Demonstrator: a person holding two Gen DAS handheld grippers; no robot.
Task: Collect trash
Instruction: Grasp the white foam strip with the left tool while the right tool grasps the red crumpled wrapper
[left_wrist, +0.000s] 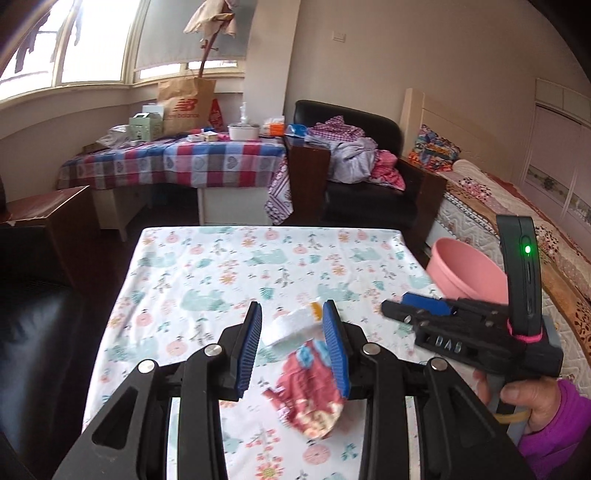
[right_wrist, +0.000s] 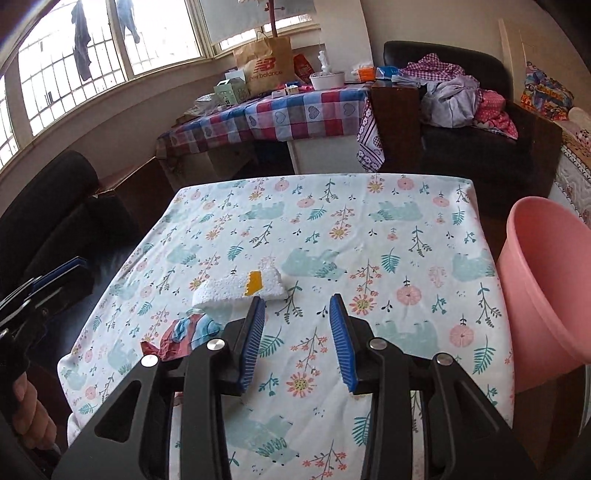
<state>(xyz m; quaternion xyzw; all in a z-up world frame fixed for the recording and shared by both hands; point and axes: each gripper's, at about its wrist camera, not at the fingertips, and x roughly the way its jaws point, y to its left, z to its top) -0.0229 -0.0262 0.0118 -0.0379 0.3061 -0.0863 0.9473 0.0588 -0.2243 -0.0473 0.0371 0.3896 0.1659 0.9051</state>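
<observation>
Hovering in left wrist view: left gripper (left_wrist: 291, 317) open over foam scrap (left_wrist: 291, 326) and crumpled red wrapper (left_wrist: 308, 387) on floral table (left_wrist: 207, 266), likely lining up a grab; right gripper (left_wrist: 413, 310) at 3 o'clock, closure unclear. Right wrist view: right gripper (right_wrist: 297, 312) open and empty, foam at 10 o'clock, wrapper partly hidden behind finger, pink bin (right_wrist: 543, 288) at 3 o'clock, cut off by frame edge.

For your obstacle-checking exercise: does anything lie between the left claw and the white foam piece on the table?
Nothing visible. The left claw is open, with the white foam piece directly ahead between its fingers. The red wrapper lies below and nearer.
</observation>
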